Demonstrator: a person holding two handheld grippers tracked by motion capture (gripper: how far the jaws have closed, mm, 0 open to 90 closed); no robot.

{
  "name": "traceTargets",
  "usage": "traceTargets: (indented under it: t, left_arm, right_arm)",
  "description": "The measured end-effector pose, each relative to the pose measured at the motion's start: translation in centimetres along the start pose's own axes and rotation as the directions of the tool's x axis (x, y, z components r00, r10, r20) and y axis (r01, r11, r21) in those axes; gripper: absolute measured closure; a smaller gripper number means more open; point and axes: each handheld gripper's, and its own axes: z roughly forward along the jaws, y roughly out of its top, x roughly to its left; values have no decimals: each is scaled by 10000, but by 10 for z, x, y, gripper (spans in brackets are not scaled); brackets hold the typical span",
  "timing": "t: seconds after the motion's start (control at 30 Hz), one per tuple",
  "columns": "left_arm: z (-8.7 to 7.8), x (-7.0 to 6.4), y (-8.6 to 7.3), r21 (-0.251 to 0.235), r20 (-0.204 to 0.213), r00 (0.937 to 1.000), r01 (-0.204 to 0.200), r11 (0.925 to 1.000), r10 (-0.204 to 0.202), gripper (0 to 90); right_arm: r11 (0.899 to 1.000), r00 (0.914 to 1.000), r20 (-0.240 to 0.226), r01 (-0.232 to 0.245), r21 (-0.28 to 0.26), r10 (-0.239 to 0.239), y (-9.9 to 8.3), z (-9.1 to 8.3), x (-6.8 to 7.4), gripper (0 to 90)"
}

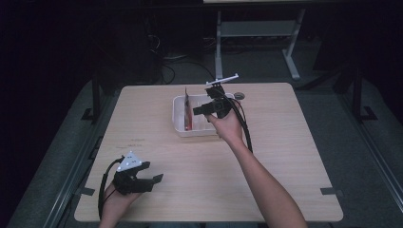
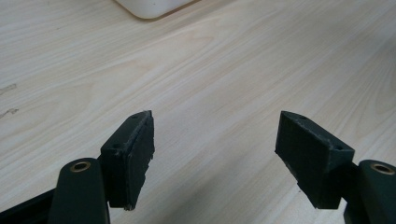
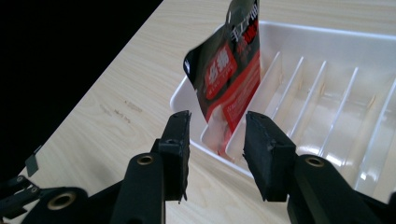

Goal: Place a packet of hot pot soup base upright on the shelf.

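A white slotted tray (image 1: 178, 127) sits at the back middle of the wooden table. A red and black snack packet (image 1: 188, 111) stands upright in its leftmost slot. In the right gripper view the packet (image 3: 229, 74) leans against a divider of the tray (image 3: 327, 42), just beyond the jaws. My right gripper (image 1: 196, 110) hovers over the tray, pointing left at the packet, and it (image 3: 217, 156) is open with nothing between its pads. My left gripper (image 1: 153, 172) rests near the front left of the table; it (image 2: 215, 158) is wide open over bare wood.
A small round grey object (image 1: 239, 96) lies behind the tray. A corner of the tray (image 2: 149, 7) shows far ahead of the left gripper. White desk legs (image 1: 291, 57) stand on the floor beyond the table. The surroundings are dark.
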Motion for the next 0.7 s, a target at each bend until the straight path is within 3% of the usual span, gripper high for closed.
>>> traceTargets:
  t: [0.13, 0.5, 0.7]
  left_arm:
    - [1, -1, 0, -18, 14, 10000, 3, 10000, -3, 279]
    - [2, -3, 0, 33, 16, 10000, -12, 10000, 12, 278]
    - [2, -2, 0, 75, 31, 10000, -33, 10000, 33, 278]
  right_arm:
    - [10000, 9999, -98, 30, -15, -30, -4, -3, -2, 595]
    - [9968, 9960, -530, 742, 295, -725, -20, -12, -2, 550]
    - [9955, 9948, -626, 830, 451, -801, -28, -14, -8, 532]
